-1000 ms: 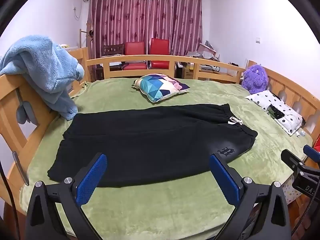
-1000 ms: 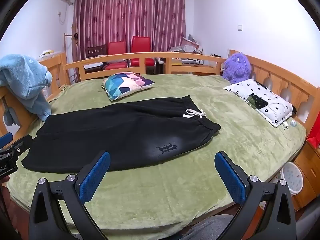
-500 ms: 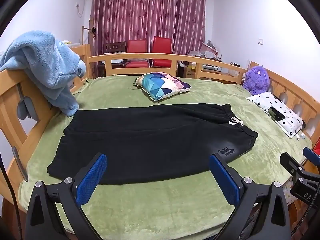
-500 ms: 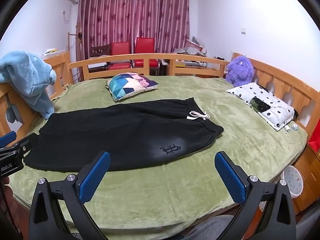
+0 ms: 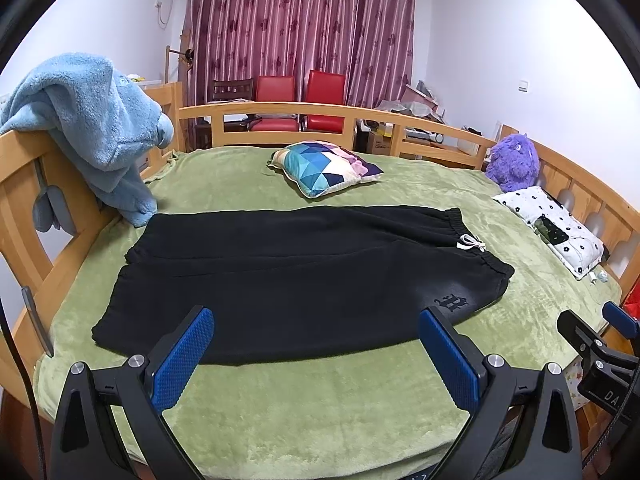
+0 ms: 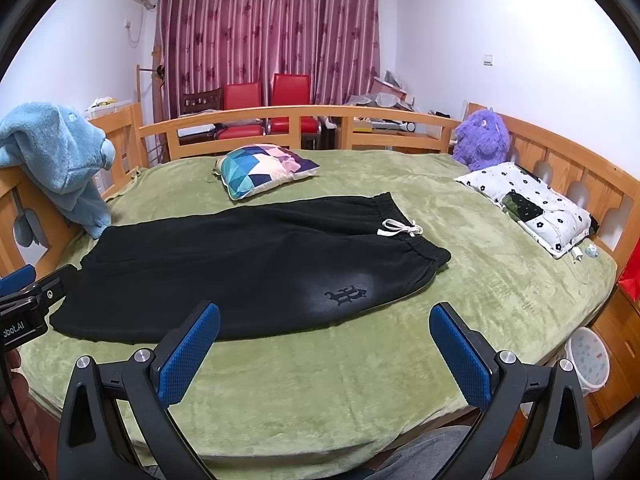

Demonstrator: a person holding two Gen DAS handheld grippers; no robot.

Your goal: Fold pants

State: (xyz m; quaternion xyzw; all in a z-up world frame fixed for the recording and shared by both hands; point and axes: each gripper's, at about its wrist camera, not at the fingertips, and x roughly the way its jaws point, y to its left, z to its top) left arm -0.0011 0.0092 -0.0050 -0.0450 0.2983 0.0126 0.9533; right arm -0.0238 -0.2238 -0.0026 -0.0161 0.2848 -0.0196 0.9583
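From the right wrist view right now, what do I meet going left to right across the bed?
Blue fleece blanket on the rail → black pants, hems to the left and white drawstring to the right → floral pillow by the right rail. Both grippers, right and left, hover open short of the pants.
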